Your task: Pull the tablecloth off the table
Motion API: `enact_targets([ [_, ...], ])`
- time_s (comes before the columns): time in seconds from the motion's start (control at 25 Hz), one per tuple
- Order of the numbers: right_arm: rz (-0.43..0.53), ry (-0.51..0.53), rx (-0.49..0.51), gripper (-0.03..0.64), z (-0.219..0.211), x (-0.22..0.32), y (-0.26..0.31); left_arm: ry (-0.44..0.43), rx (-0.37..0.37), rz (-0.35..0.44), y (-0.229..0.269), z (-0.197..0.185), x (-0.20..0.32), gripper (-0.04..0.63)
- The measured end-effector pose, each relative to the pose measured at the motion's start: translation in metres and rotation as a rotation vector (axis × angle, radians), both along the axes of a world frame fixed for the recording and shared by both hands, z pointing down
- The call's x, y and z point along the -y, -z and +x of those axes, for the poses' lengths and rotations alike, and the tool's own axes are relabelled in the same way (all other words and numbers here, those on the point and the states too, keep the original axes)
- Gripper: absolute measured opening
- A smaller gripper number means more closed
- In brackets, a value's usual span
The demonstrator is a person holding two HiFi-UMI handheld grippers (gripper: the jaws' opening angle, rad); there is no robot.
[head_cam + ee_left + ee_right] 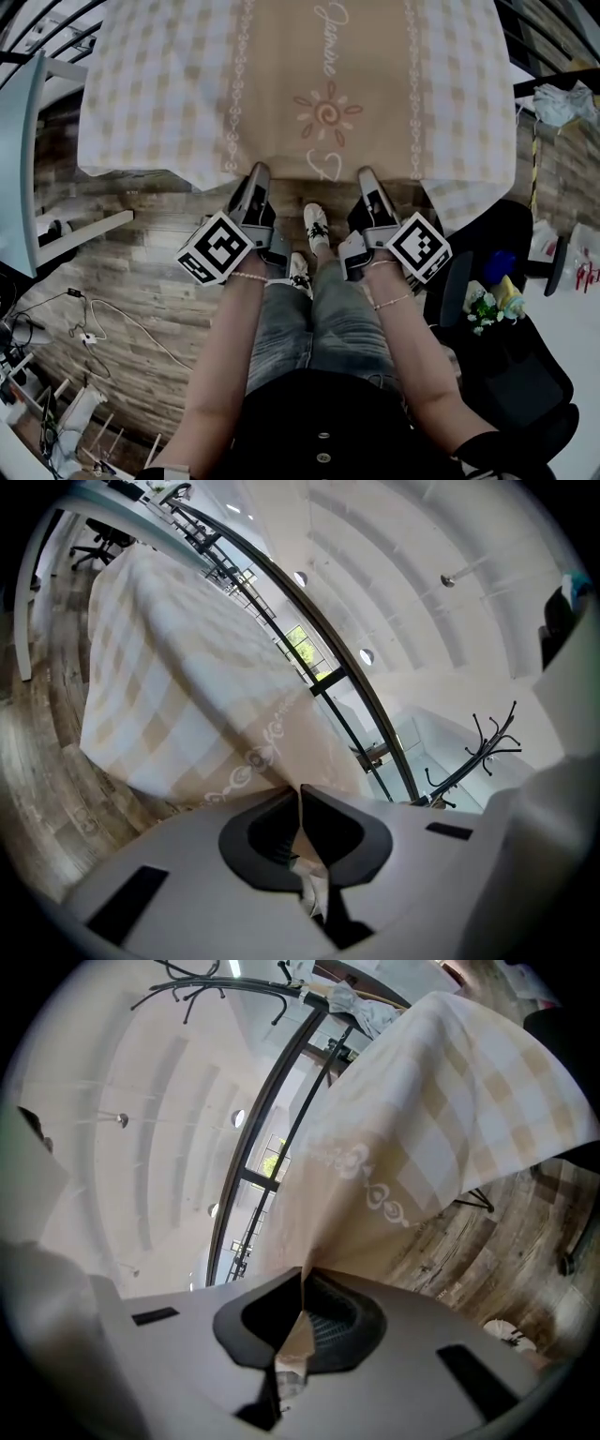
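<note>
Left gripper (257, 172) pinched tight on near hem of beige checked fabric tablecloth (169, 84), right gripper (367, 174) likewise just alongside. Ahead of both, cloth spread flat, corners hanging: gripped, seemingly whole pull-off left to do.

table: fully covered | on it: tablecloth (187, 84), edges hanging
</note>
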State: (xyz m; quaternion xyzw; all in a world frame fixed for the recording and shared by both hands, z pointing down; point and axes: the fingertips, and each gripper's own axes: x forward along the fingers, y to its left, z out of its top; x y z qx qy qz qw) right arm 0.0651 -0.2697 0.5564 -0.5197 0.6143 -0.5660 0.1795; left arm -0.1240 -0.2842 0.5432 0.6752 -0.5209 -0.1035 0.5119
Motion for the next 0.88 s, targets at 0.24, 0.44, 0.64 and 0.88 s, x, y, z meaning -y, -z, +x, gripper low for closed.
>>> enact_targets([
  [0.24, 0.034, 0.052, -0.043, 0.026, 0.004, -0.004, 0.004, -0.004, 0.018, 0.041, 0.005, 0.005, -0.009, 0.017],
  [0.44, 0.064, 0.088, -0.069, 0.027, 0.008, 0.019, 0.012, -0.002, 0.052, 0.069, 0.014, 0.009, 0.010, 0.017],
  [0.64, 0.081, 0.106, -0.103, 0.028, 0.004, -0.015, 0.015, -0.027, 0.063, 0.088, 0.018, 0.006, -0.025, 0.017],
  [0.88, 0.082, 0.113, -0.108, 0.028, 0.004, -0.036, 0.013, -0.037, 0.052, 0.099, 0.022, 0.007, -0.047, 0.017],
])
